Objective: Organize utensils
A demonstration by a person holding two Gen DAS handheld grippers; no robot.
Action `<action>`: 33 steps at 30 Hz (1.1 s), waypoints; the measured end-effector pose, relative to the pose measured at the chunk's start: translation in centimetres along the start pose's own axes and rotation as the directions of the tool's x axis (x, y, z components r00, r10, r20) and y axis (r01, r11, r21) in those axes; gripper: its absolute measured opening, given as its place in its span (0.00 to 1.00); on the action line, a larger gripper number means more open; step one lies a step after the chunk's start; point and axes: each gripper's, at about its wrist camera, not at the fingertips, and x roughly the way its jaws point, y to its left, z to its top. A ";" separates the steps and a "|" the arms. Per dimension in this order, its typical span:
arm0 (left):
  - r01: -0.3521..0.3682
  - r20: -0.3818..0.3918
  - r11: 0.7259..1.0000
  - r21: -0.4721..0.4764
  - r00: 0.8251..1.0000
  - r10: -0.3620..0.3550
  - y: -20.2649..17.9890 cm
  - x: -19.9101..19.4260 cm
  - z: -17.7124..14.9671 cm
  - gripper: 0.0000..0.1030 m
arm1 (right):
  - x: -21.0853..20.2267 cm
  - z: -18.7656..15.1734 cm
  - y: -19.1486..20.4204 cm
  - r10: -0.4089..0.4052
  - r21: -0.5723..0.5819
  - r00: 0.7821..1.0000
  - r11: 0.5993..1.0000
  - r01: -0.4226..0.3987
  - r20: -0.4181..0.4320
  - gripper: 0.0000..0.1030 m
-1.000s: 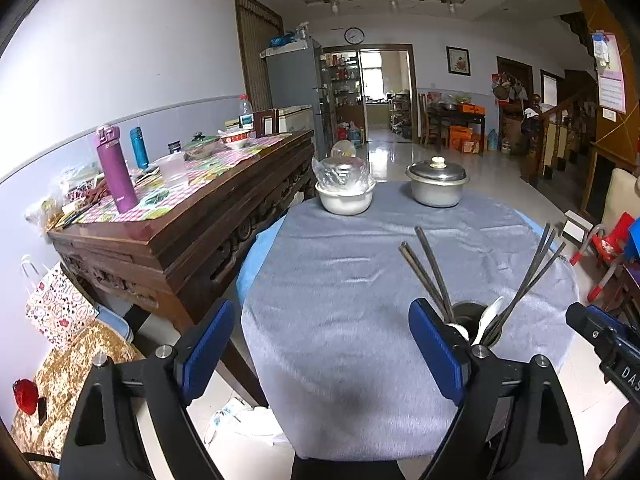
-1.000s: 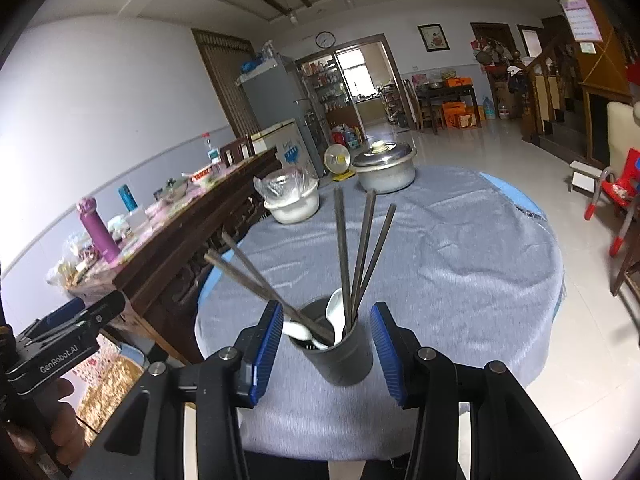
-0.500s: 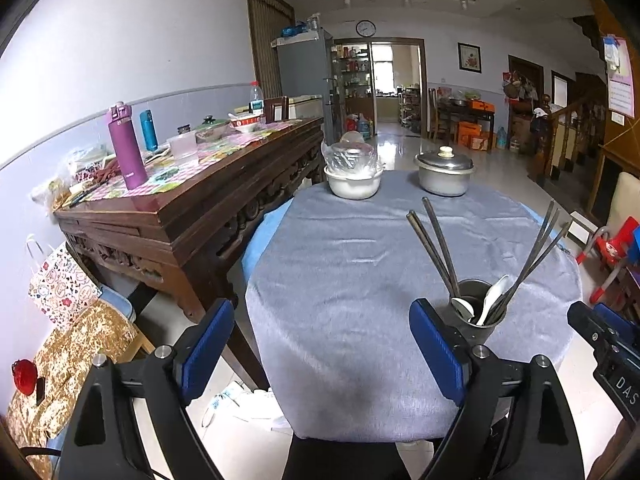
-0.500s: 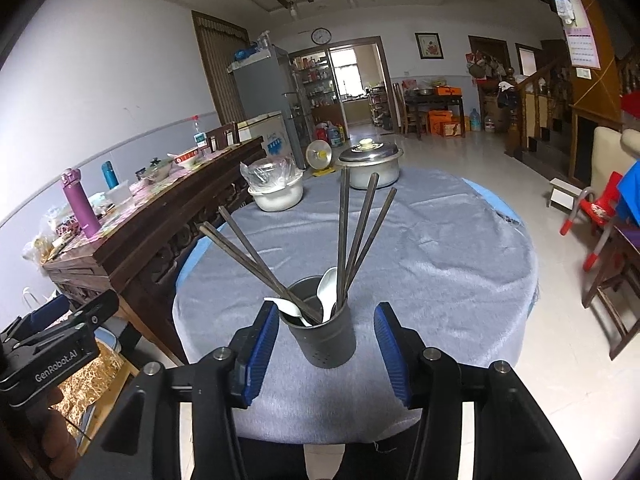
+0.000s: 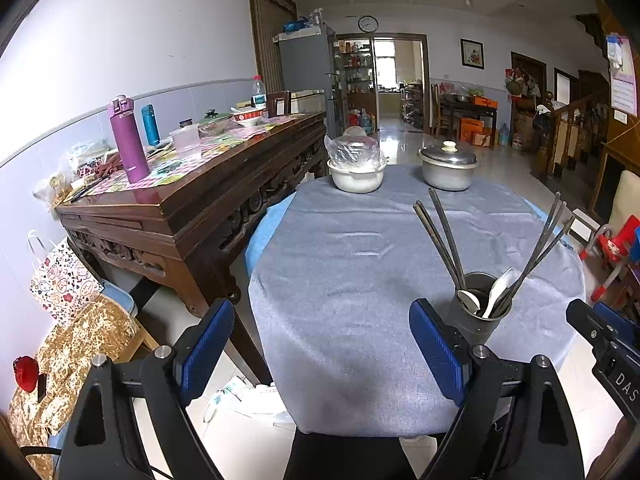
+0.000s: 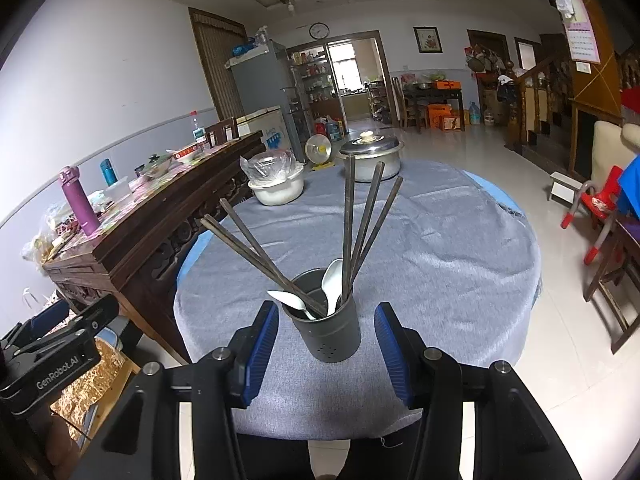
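The dark metal utensil holder (image 6: 326, 330) stands upright near the front edge of the round worktop (image 6: 440, 248), which is draped in a grey cloth, and it already carries the task's pieces: five dark chopsticks (image 6: 349, 224), two leaning left and three leaning right, and two white spoons (image 6: 334, 280) tucked among them. The right gripper (image 6: 326, 354) sits low at the worktop's near edge with its blue pads on either side of the holder, a clear gap showing on both sides, so its jaws stand apart and grip nothing. The left gripper (image 5: 322, 354) hovers further left over bare cloth, its jaws spread wide and empty; in its view the holder (image 5: 480, 312) lies just beyond its right finger. No loose utensils are visible on the cloth; the only other things on it are a white bowl covered with plastic (image 6: 276, 186) and a lidded metal pot (image 6: 370, 154) at the far side. By my judgement the gathering step looks finished or nearly so, with the right gripper poised around the filled holder. If the holder is still to be placed elsewhere, the next move calls for closing squarely on its body and keeping it upright, since the long chopsticks lean outward and could tip it or slide out.
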 end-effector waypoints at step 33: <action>0.004 -0.004 1.000 0.012 1.000 -0.004 0.0 -0.1 0.0 0.87 | 0.6 0.2 -0.1 0.005 -0.004 1.000 1.000 -0.005 -0.007 0.53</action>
